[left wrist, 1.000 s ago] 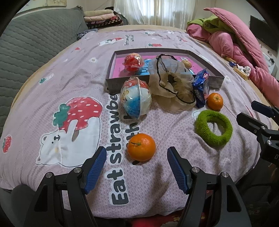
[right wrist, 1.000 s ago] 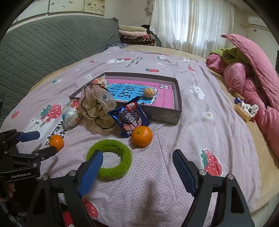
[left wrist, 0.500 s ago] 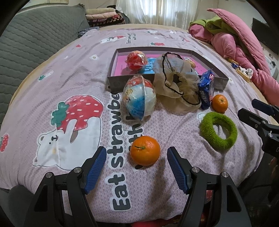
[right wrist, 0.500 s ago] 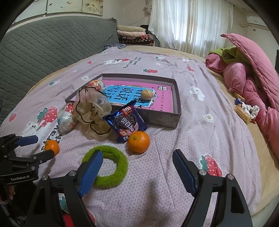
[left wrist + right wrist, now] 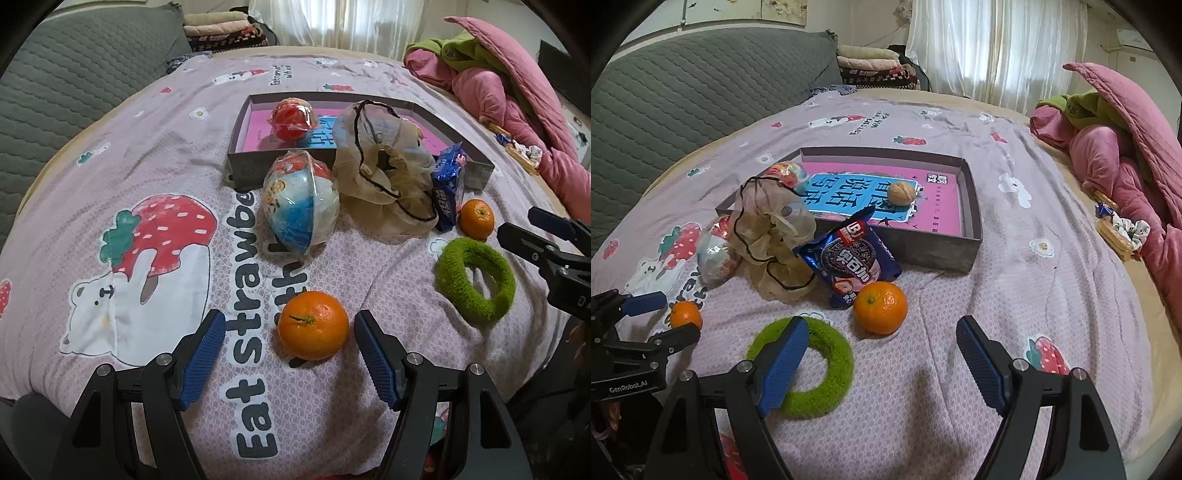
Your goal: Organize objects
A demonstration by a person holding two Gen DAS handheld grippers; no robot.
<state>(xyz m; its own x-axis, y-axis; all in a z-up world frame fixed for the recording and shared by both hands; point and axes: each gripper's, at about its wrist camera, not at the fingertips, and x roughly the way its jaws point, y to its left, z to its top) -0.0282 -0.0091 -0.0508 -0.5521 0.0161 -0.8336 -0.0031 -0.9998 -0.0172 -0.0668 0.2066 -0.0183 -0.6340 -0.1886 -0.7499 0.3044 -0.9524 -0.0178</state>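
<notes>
Left wrist view: left gripper (image 5: 289,352) is gaping wide, holding nothing, and the near orange (image 5: 313,324) is now sitting larger between its pads, untouched. Right gripper (image 5: 877,360) is also wide and empty, closing on the second orange (image 5: 881,307), lower centre; box (image 5: 938,251) waiting.

I see a lilac bedspread (image 5: 110,155) printed with strawberries and white bears, two orange tangerines (image 5: 313,325) (image 5: 881,307), a fuzzy green ring (image 5: 827,369), a blue cookie packet (image 5: 849,262), and a grey tray (image 5: 938,251) lined pink.
</notes>
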